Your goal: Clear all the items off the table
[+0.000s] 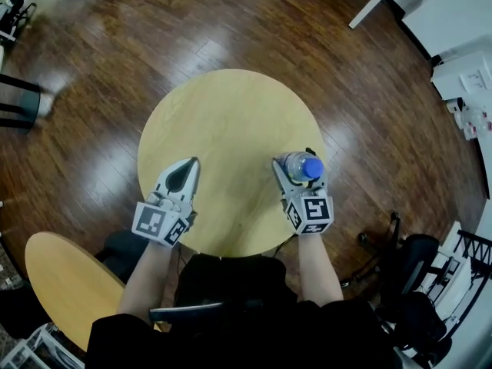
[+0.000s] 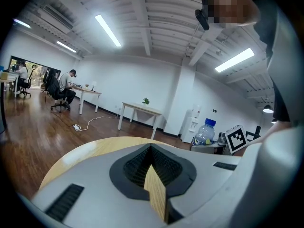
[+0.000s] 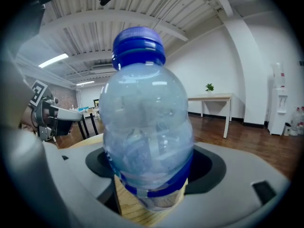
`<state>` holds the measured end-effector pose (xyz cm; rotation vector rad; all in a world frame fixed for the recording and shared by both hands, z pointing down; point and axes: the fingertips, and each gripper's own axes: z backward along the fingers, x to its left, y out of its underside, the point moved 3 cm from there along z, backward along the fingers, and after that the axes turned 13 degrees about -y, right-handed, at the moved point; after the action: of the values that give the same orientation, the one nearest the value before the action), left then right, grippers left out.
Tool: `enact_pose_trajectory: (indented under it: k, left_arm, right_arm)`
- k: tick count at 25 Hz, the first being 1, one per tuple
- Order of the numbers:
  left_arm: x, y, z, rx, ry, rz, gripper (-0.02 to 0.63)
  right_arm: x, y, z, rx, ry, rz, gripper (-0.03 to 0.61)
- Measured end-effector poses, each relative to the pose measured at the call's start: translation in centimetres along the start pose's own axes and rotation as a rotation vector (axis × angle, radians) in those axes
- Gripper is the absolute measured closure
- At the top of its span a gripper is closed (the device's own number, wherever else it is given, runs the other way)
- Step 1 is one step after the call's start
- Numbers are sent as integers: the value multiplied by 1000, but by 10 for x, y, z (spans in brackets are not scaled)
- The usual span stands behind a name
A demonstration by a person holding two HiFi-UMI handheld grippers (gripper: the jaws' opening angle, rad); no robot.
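Round table (image 1: 231, 121): pale wood top, visible grain, smooth, low satin sheen.

Floor (image 1: 231, 29): dark wood planks, glossy, with bright reflections of the lights.

Bottle (image 3: 147, 127): clear, thin plastic, glossy, ribbed and dimpled walls, with a glossy blue film band. Cap (image 3: 138, 44): blue opaque plastic with a ridged edge.

Left gripper (image 1: 192, 162) and right gripper (image 1: 296, 160): pale grey moulded plastic shells, smooth and matt. Pads (image 2: 137, 167): black, finely ribbed, matt, rubber-like.

Marker cube (image 1: 311, 214): flat black-and-white print, matt.

Sleeve (image 1: 115, 337): black cloth, matt.
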<state>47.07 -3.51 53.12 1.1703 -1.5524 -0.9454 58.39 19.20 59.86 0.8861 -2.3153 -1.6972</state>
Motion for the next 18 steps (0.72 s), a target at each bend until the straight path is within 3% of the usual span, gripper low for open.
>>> enact_pose_trajectory:
  k: [10, 18]
  left_arm:
    - [9, -26, 37, -102, -49, 0, 614]
    - [53, -38, 121, -202, -200, 11, 614]
  right_arm:
    - [22, -31, 11, -34, -34, 73, 179]
    - [85, -52, 10, -77, -126, 136, 179]
